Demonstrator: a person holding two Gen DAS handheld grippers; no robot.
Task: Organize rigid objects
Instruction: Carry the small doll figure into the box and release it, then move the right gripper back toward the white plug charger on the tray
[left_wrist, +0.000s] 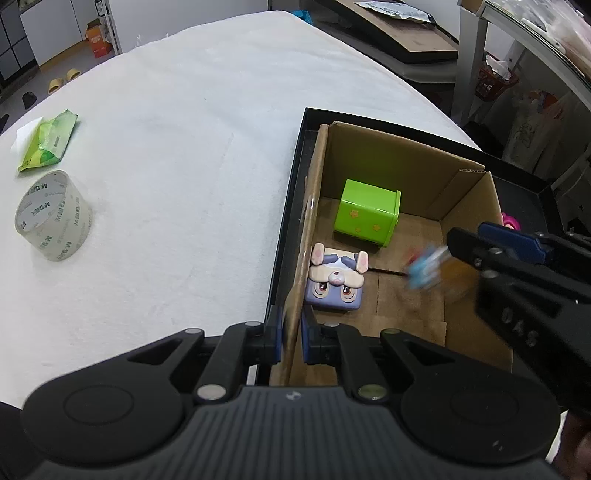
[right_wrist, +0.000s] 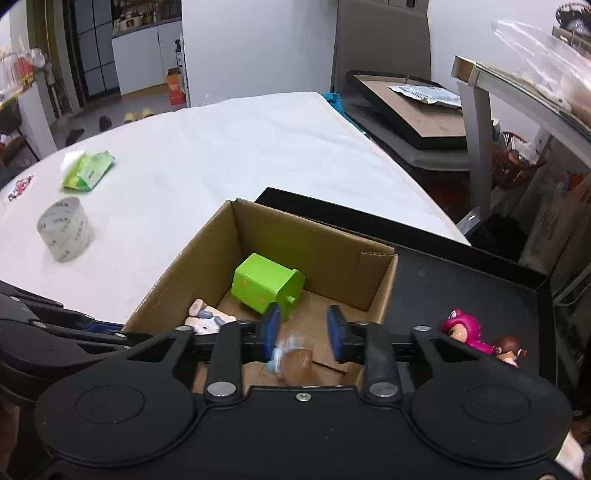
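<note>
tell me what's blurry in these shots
Left wrist view: only a small blue and brown thing beside the right claw is motion-smeared; green box stays sharp. Right wrist view: the same thing smears below the open claw.

A small toy (left_wrist: 424, 271) between the spread fingers of the right claw (right_wrist: 302, 332) is smeared by motion blur; only blue, white and brown show. The right claw's body hides the lower parts of the pink figure (right_wrist: 463, 328) and the brown-haired figure (right_wrist: 509, 349).
</note>
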